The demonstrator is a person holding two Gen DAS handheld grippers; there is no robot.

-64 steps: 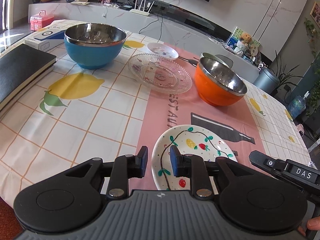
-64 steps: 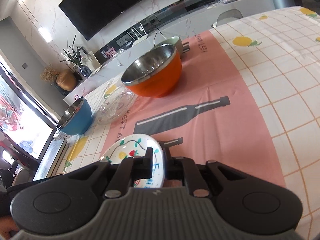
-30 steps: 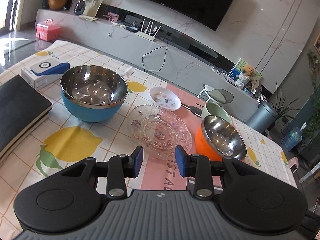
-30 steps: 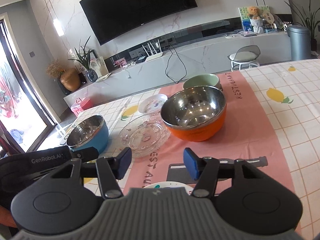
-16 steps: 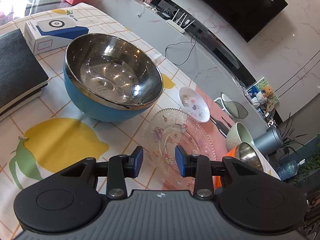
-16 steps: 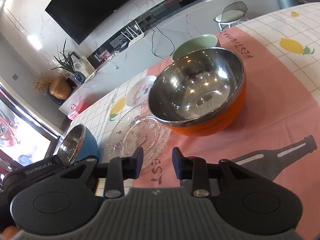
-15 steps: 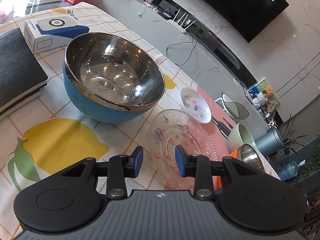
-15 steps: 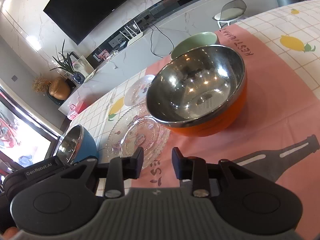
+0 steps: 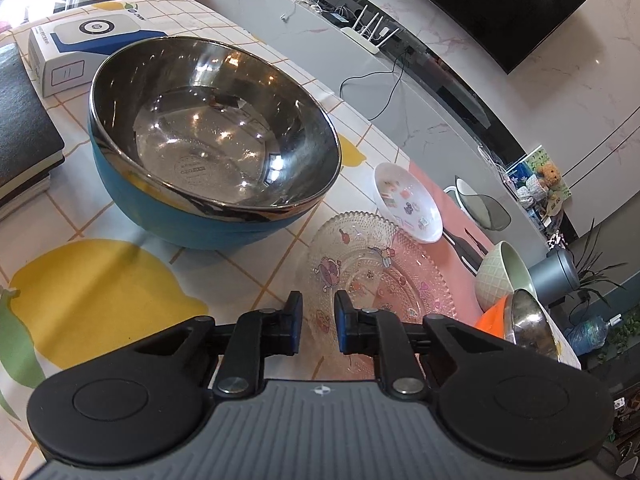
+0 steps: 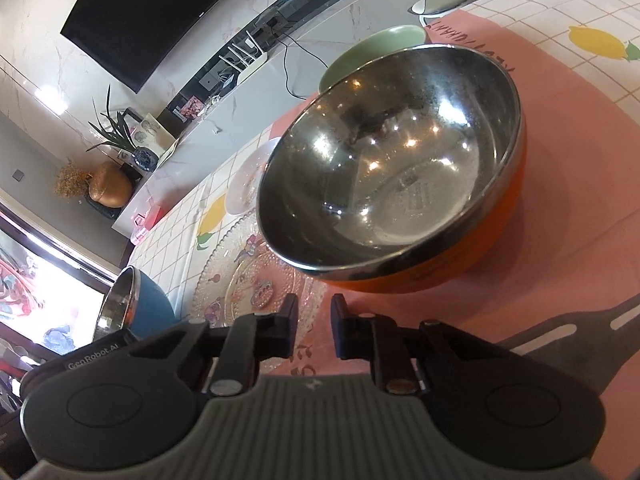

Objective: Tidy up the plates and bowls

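A blue bowl with a steel inside (image 9: pixel 212 168) stands on the tablecloth, ahead and left of my left gripper (image 9: pixel 317 322), which is open a little and empty above the near rim of a clear glass plate (image 9: pixel 376 276). A small white plate (image 9: pixel 408 202) and a pale green bowl (image 9: pixel 502 276) lie beyond. An orange bowl with a steel inside (image 10: pixel 396 196) stands just ahead of my right gripper (image 10: pixel 314 326), which is open a little and empty. The glass plate (image 10: pixel 248 276), the green bowl (image 10: pixel 372 48) and the blue bowl (image 10: pixel 136 304) also show there.
A white and blue box (image 9: pixel 88 48) and a black book (image 9: pixel 20 132) lie at the left of the table. The orange bowl (image 9: pixel 516 320) shows at the right in the left wrist view. A marble counter (image 9: pixel 320 40) runs behind the table.
Both grippers have come forward and lower: the left toward the blue bowl and glass plate, the right toward the orange bowl. The right jaws narrowed from wide open. The painted plate is out of view.
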